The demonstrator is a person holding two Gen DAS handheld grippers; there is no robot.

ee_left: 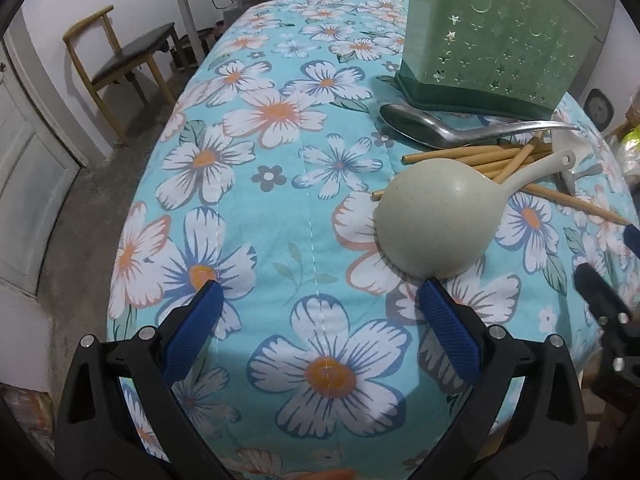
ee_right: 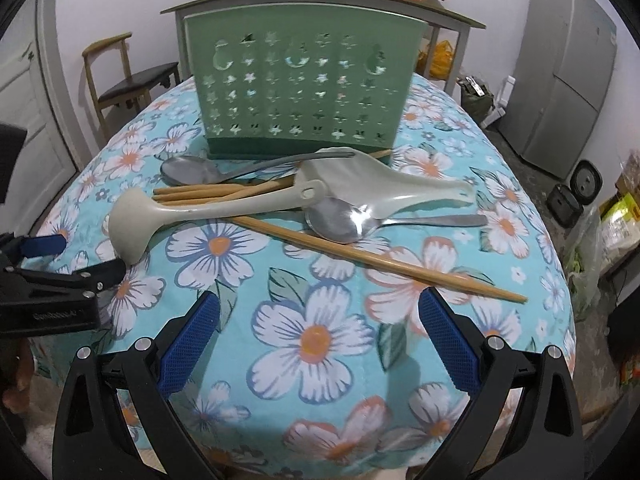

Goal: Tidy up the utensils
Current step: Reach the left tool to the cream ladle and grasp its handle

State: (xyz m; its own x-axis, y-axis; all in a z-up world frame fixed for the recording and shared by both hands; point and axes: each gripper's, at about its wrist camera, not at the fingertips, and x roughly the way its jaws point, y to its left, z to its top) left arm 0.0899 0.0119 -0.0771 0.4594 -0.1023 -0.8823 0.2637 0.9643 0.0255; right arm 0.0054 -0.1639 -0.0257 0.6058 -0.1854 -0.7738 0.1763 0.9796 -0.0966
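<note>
A green perforated utensil holder (ee_right: 298, 88) (ee_left: 496, 36) stands upright at the back of the flowered table. In front of it lies a pile: a pale plastic ladle (ee_right: 168, 216) (ee_left: 436, 216) bowl-down, a metal ladle (ee_right: 192, 170) (ee_left: 420, 124), a metal spoon (ee_right: 344, 222), a pale rice paddle (ee_right: 384, 186) and several wooden chopsticks (ee_right: 380, 258) (ee_left: 492, 160). My left gripper (ee_left: 320, 292) is open, its right fingertip just short of the pale ladle's bowl. My right gripper (ee_right: 320, 304) is open too, with only cloth between its fingers, near the long chopstick's tip.
The table wears a blue flowered cloth (ee_right: 320, 340). A wooden chair (ee_left: 120, 64) stands off the far left edge, a side table (ee_right: 320, 4) behind the holder, a fridge (ee_right: 568, 76) at right. Bags and boxes (ee_right: 616, 216) sit on the floor right.
</note>
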